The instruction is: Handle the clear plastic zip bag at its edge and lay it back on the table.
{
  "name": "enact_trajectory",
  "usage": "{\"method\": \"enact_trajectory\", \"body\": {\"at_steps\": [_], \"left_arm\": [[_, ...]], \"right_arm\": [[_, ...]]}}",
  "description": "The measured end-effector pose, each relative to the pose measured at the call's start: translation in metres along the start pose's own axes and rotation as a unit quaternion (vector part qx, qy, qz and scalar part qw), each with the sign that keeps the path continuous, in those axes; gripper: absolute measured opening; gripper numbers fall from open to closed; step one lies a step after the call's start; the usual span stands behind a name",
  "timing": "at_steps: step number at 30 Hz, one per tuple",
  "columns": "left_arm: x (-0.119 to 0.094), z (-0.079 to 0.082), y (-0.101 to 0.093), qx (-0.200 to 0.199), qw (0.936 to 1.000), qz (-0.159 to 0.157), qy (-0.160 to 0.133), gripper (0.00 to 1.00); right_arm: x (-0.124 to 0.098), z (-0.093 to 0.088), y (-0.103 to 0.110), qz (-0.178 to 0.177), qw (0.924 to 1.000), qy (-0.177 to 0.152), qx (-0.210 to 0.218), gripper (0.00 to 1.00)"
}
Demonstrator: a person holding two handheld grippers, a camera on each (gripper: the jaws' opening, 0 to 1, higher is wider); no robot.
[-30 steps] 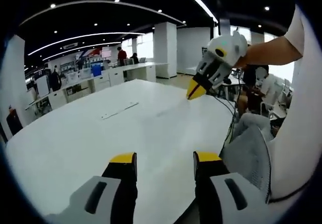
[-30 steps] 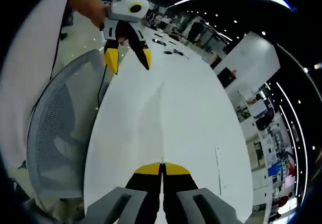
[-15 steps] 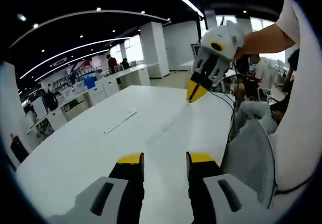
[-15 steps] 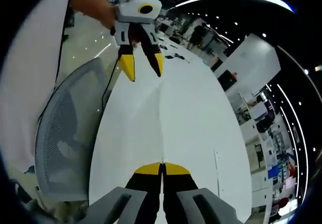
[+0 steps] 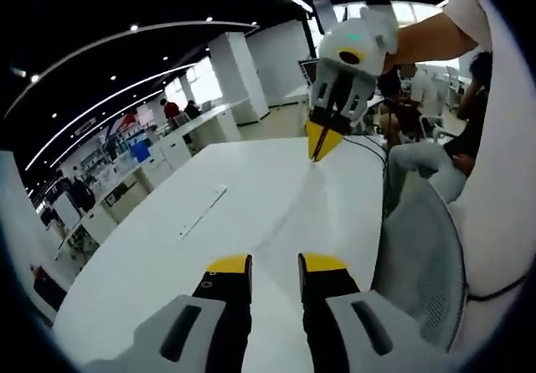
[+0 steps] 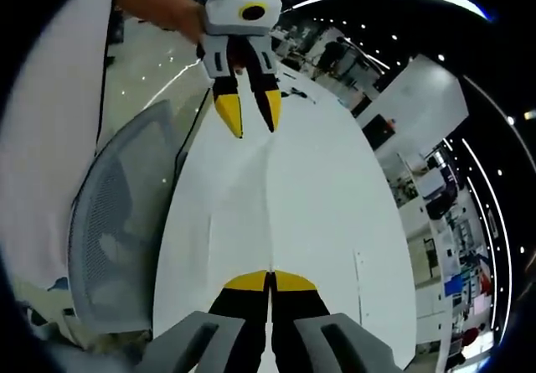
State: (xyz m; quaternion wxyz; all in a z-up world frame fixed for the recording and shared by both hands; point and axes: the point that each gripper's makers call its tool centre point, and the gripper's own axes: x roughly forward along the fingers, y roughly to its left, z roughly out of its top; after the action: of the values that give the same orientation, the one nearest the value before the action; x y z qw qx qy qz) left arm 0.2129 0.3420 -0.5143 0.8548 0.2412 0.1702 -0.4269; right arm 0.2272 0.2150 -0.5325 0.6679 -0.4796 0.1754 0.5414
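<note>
The clear plastic zip bag (image 6: 270, 214) is hard to see. It shows as a faint sheet with a crease line running from my right gripper (image 6: 270, 277) toward my left gripper (image 6: 249, 117). The right gripper is shut on the bag's edge and holds it above the white table (image 6: 335, 197). In the left gripper view the right gripper (image 5: 321, 142) hangs point-down, and the bag (image 5: 289, 205) trails from it toward my left gripper (image 5: 275, 264). The left jaws stand a narrow gap apart. I cannot tell whether the film lies between them.
A grey mesh chair (image 5: 419, 256) stands at the table's near edge, also seen as the chair (image 6: 117, 214). A thin white strip (image 5: 201, 212) lies on the table. The person's white sleeve (image 5: 502, 180) is at the right. Desks and people fill the office beyond.
The left jaws have narrowed from wide apart to a small gap. The two grippers have come closer together. The right gripper has stayed shut.
</note>
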Motion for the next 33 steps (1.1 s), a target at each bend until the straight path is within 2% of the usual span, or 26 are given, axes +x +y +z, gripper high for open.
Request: {"method": "enact_trajectory", "body": {"at_steps": [10,14,20,28,33], "left_arm": [[0.003,0.006,0.001,0.060,0.9978,-0.007,0.025,0.18],[0.004,0.004,0.001,0.076,0.9962,-0.010,0.039,0.13],[0.004,0.004,0.000,0.088,0.9948,-0.020,0.046,0.13],[0.007,0.000,-0.005,0.111,0.9906,-0.043,0.068,0.11],[0.010,-0.001,-0.009,0.132,0.9857,-0.058,0.087,0.11]], "right_arm": [[-0.006,0.007,0.001,0.006,0.9999,0.005,-0.008,0.00],[-0.008,0.008,0.002,0.009,0.9999,0.005,-0.010,0.00],[-0.010,0.010,0.003,0.011,0.9998,0.006,-0.013,0.00],[-0.011,0.012,0.006,0.013,0.9997,0.007,-0.019,0.00],[-0.012,0.013,0.008,0.015,0.9996,0.009,-0.022,0.00]]}}
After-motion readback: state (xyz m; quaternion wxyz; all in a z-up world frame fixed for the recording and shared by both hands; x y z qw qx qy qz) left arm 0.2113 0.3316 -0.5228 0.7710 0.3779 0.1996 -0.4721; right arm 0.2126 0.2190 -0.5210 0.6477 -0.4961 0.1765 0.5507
